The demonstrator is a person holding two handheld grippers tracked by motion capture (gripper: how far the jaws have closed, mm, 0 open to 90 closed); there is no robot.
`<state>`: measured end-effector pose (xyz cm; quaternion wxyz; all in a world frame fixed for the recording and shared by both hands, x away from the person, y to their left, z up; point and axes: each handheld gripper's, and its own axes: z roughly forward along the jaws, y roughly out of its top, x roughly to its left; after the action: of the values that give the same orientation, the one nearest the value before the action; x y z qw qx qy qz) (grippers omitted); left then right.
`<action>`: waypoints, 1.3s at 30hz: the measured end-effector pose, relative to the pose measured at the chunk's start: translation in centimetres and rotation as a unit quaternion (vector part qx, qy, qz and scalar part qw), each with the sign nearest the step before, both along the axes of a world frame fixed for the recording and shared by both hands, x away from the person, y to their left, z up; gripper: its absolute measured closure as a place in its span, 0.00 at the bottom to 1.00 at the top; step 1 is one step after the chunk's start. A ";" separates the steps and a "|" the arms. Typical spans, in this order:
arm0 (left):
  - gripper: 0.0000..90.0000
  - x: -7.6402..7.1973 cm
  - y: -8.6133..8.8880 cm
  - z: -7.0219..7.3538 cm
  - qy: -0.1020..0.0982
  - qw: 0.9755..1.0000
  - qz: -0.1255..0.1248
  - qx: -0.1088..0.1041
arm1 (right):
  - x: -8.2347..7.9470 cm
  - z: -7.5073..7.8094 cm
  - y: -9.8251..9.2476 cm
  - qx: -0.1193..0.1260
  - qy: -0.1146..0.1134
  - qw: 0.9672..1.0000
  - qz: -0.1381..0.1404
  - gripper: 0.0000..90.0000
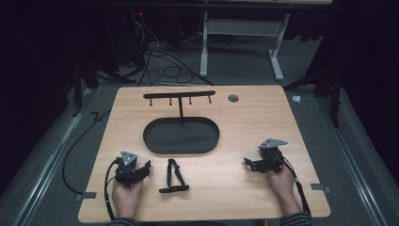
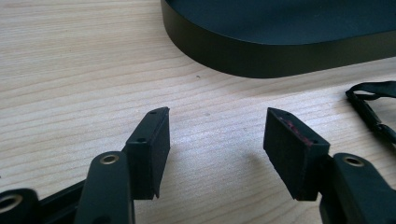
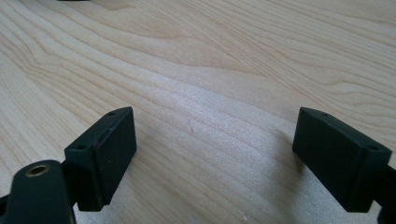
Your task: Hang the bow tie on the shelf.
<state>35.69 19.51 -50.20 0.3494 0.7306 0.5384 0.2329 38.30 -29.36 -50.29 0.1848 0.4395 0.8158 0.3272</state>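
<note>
The left tongs (image 1: 143, 168) rest on the wooden surface (image 1: 235, 188) with jaws spread wide and nothing between them; the right tongs (image 1: 249, 163) rest at the other side, equally spread and empty. A black strap (image 1: 174, 176) lies flat just right of the left tongs, apart from them and well away from the right pair. Behind it sits a black oval tray (image 1: 181, 135) with a hook stand (image 1: 179, 96) rising from its far edge; nothing lies between strap and tongs.

A dim lab: wooden table (image 1: 244, 122), floor cables (image 1: 164, 66) (loose), dark curtains all round.
</note>
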 end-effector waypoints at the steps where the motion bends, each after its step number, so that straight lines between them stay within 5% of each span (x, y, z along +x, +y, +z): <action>1: 0.46 0.0 0.0 0.0 0.001 1.000 0.001 -0.001 | 0.0 0.0 0.0 0.001 -0.001 1.000 0.000 0.16; 19: 0.44 -0.7 -1.5 1.7 0.009 0.999 -0.043 -0.025 | 0.0 0.0 0.0 0.000 0.000 1.000 0.000 0.16; 39: 0.46 -1.3 -4.6 2.0 0.030 0.995 -0.098 -0.021 | 0.0 0.0 0.0 0.000 -0.001 1.000 0.000 0.16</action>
<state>34.41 14.88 -48.18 0.3694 0.7790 0.4794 0.1640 38.31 -29.37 -50.29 0.1853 0.4391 0.8159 0.3274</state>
